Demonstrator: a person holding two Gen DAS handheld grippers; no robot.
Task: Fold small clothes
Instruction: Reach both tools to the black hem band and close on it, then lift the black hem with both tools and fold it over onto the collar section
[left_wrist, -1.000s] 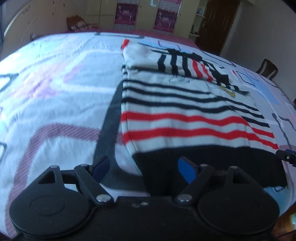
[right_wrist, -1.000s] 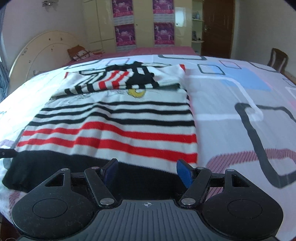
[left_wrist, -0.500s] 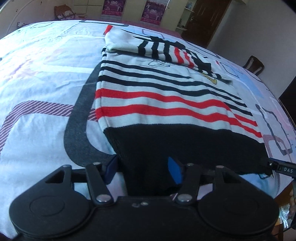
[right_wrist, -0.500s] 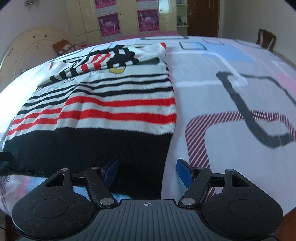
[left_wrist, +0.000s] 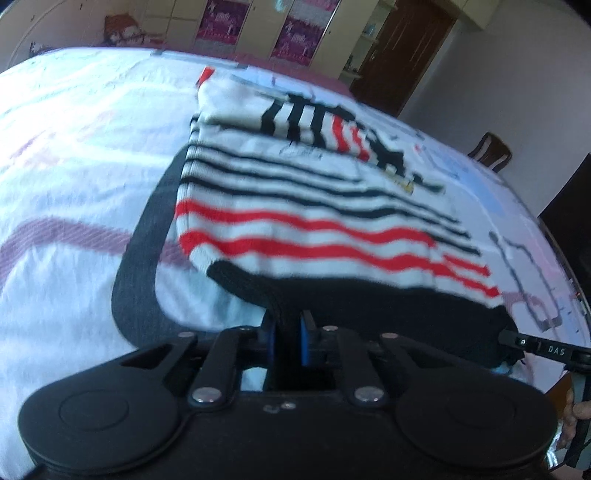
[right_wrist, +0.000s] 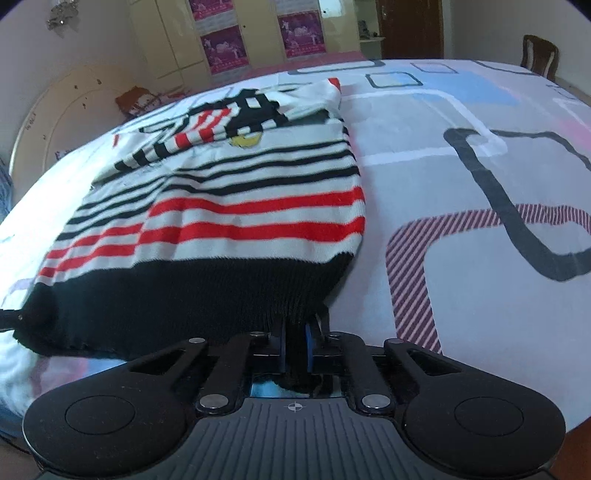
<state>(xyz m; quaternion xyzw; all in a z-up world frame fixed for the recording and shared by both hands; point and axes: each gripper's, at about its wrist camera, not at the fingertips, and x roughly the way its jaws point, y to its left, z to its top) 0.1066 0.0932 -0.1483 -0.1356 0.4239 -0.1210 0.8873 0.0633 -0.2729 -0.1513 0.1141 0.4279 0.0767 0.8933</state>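
A small striped sweater (left_wrist: 303, 221) lies flat on the bed, white with black and red stripes and a black hem band, its sleeves folded across the chest at the far end. My left gripper (left_wrist: 287, 341) is shut on the black hem near its left corner. In the right wrist view the same sweater (right_wrist: 236, 206) spreads to the left, and my right gripper (right_wrist: 295, 349) is shut on the black hem near its right corner. Each pinch bunches the hem fabric between blue pads. The right gripper's tip (left_wrist: 535, 347) shows at the hem's far corner in the left wrist view.
The bed sheet (right_wrist: 461, 192) is white and grey with dark, blue and striped rounded-square patterns. A curved headboard (right_wrist: 55, 122) and a soft toy (right_wrist: 136, 101) stand at the far left. Wardrobes with pink posters (right_wrist: 301, 31), a dark door and a wooden chair (right_wrist: 539, 51) line the back.
Both grippers went from open over the hem to shut on it. The black hem now gathers up at each pinch, and both views tilted down closer to the sweater.
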